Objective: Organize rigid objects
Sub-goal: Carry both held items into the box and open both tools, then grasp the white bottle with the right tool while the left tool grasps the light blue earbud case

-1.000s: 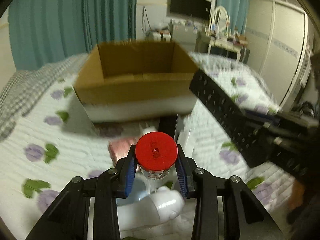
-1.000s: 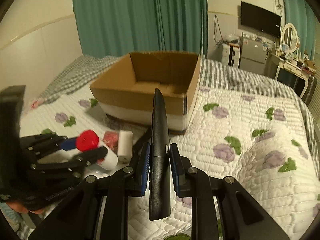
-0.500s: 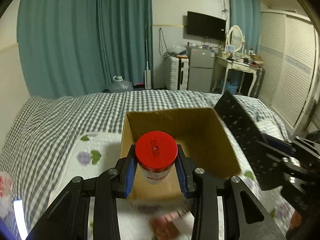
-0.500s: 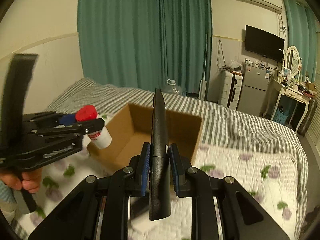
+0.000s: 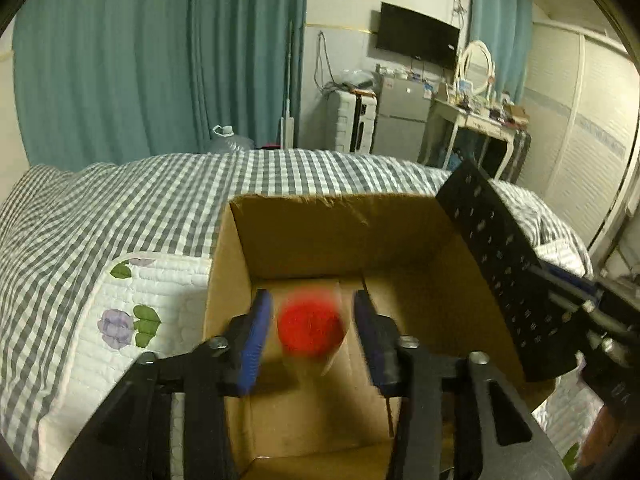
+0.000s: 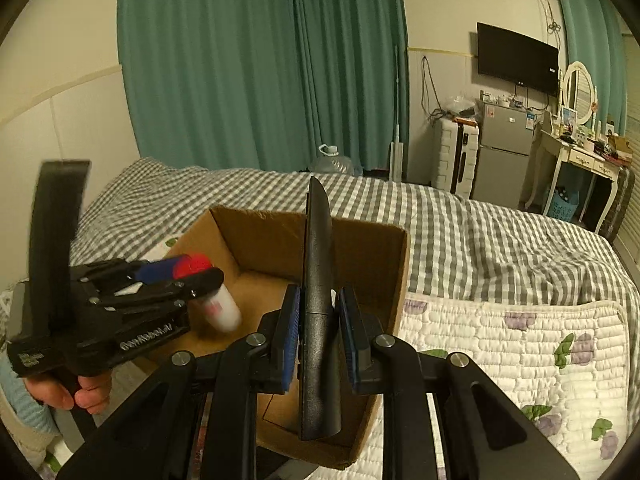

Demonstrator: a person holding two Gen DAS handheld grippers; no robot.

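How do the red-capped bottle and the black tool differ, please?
The red-capped bottle is loose and blurred in the open left hand-held gripper; the black tool is clamped, sharp, in the right hand-held gripper. The bottle is squat, the tool long and slim. Both are over the cardboard box.

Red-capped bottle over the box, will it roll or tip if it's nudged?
It probably rolls: the red-capped bottle looks round and sits tilted inside the cardboard box. It is likely rigid and fairly light, judging by its small plastic-looking body.
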